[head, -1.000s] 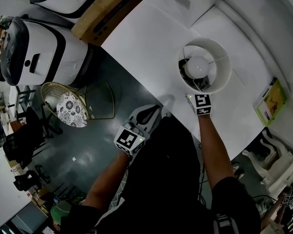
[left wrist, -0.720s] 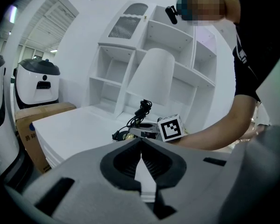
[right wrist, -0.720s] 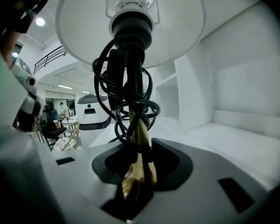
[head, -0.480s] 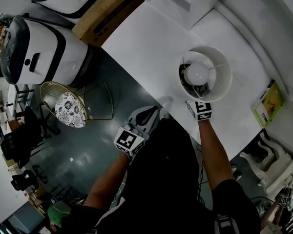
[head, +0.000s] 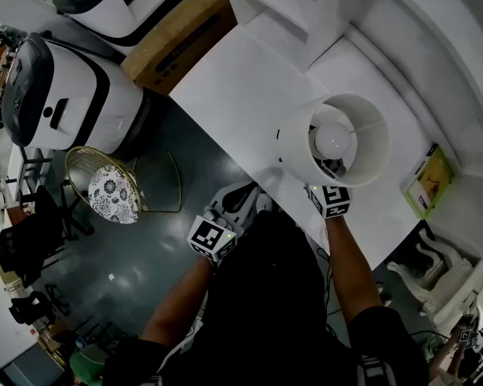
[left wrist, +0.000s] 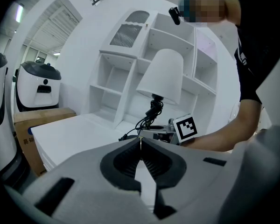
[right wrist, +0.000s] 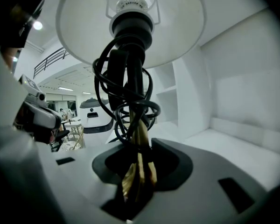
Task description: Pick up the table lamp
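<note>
White table (head: 241, 79) lies under the table lamp (head: 335, 139), shelves (left wrist: 126, 73) behind, grey floor (head: 149, 248) beside.

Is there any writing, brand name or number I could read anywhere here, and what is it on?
No text can be read in any view.
Yellow-green booklet: print too small to read.
Cardboard box: dark strip along its side, any print too blurred to read.
Marker cubes: black-and-white square patterns, no letters or numbers.

Bright even indoor light, fisheye edges dark
</note>
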Motion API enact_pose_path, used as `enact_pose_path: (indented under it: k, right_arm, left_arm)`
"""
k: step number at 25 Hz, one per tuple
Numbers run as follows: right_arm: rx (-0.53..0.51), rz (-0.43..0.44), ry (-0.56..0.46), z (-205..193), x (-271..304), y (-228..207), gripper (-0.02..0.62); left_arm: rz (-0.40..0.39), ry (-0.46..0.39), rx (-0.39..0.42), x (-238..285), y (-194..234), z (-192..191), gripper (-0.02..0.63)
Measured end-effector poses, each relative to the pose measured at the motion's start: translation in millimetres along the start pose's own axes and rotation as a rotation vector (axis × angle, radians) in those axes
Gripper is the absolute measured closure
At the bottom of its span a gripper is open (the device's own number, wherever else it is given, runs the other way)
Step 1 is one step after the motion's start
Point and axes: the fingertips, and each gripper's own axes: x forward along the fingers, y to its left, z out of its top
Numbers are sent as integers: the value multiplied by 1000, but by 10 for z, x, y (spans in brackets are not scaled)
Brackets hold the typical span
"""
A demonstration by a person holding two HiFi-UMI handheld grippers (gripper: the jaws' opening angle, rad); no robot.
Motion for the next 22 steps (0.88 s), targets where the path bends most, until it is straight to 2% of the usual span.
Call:
enact_pose_path:
  k: [8, 18, 22]
  right_arm:
    - [2, -7, 19, 170, -175, 16, 474]
    - [18, 2, -16, 665, -336, 147, 474]
    - [19, -11, -25, 832, -407, 192, 474]
  left_arm:
    - [35, -31, 0, -97, 146, 204, 586]
    - [43, -89, 3, -184, 204, 512, 586]
    - [71, -104, 10, -271, 238, 629, 586]
